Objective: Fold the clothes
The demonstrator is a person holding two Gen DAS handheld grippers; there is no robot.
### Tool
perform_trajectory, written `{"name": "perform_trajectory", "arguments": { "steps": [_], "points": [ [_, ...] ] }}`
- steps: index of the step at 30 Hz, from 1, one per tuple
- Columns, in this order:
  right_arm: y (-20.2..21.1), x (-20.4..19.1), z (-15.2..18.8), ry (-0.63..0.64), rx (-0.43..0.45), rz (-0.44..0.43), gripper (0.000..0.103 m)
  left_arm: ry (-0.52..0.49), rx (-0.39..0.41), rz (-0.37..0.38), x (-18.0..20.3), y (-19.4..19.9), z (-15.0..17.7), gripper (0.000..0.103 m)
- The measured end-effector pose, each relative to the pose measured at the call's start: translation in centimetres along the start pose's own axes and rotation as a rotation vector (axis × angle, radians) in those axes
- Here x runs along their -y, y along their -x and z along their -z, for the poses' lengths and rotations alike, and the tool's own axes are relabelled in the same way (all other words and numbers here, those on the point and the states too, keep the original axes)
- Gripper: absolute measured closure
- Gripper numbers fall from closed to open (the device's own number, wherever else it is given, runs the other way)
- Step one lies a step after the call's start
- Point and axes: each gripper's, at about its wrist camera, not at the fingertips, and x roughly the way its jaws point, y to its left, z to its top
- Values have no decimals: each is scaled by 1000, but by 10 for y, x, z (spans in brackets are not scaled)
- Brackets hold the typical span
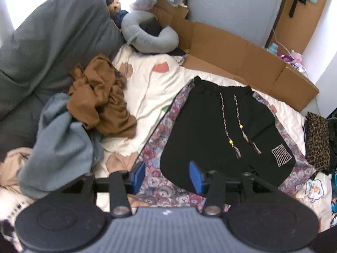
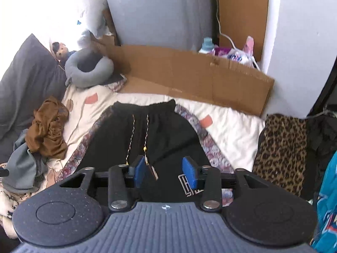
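Black shorts lie flat on the bed, centre right of the left wrist frame, waistband toward the top, two braided drawstrings running down the front, white square logo at lower right. Under the shorts, a bear-print cloth sticks out on both sides. In the right wrist frame the shorts fill the centre.

Left claw at bottom centre of its frame, blue pads partly apart, nothing between them, above the shorts' lower left edge and the bear-print cloth. Right claw at bottom centre of its frame, also part open and empty, pads clear of the fabric; a drawstring tassel shows between them, with the logo behind the right pad.

Left of frame in the left wrist view: brown garment crumpled, grey-blue garment heaped below it, dark grey pillow upper left. Grey ring cushion and a doll at top. Flattened cardboard along the bed's far edge. Leopard-print cloth at right of the right wrist frame.
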Motion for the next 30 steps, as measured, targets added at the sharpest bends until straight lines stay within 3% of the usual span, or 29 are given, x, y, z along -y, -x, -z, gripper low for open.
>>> {"name": "perform_trajectory", "arguments": {
  "steps": [12, 25, 30],
  "points": [
    [-26, 7, -46, 62, -35, -59, 51, -18, 4, -38, -6, -6, -45, 50],
    [-105, 41, -70, 105, -94, -143, 48, -22, 15, 22, 10, -90, -97, 51],
    [-147, 68, -69, 68, -103, -133, 49, -24, 31, 55, 20, -138, -110, 59]
  ]
}}
